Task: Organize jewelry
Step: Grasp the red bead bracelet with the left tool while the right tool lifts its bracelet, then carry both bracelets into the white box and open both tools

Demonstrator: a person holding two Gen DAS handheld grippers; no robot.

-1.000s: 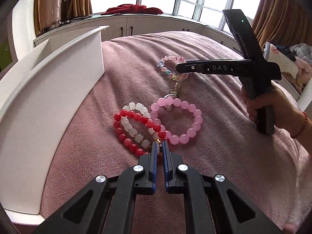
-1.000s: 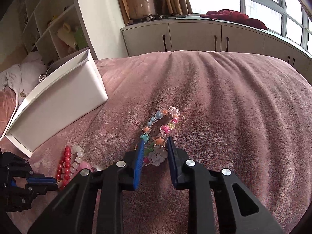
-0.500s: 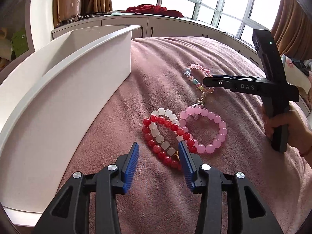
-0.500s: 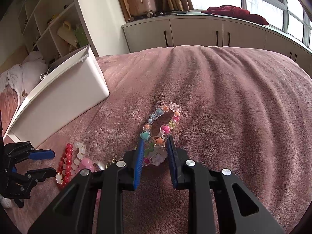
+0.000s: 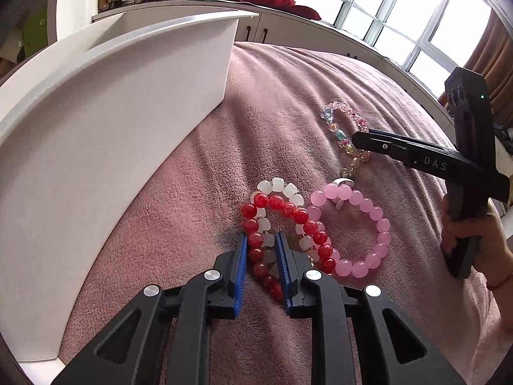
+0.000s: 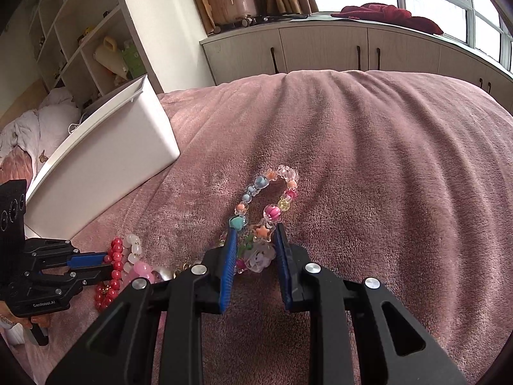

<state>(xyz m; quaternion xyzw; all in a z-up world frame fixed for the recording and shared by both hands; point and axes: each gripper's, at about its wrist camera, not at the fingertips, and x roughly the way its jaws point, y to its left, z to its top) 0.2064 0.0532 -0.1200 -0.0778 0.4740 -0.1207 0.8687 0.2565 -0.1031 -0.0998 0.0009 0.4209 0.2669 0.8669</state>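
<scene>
**Both grippers down on the bracelets**

The left gripper [image 5: 261,250] angles steeply down onto the pink blanket [image 5: 275,102], and its jaws have just been closing; the blue pads now pinch the near side of the red bead bracelet [image 5: 282,207] together with the white bead bracelet [image 5: 279,187] tangled through it. Just beside them, touching, lies the pink bead bracelet [image 5: 349,227], free of any grip. Over to the right, a hand [image 5: 474,240] holds the right gripper [image 6: 255,240] tilted down, its jaws narrowed around the near end of the multicoloured charm bracelet [image 6: 266,199], pads against the beads. The white storage box [image 5: 105,147] sits near the blanket's left edge, close beside the red beads.
</scene>
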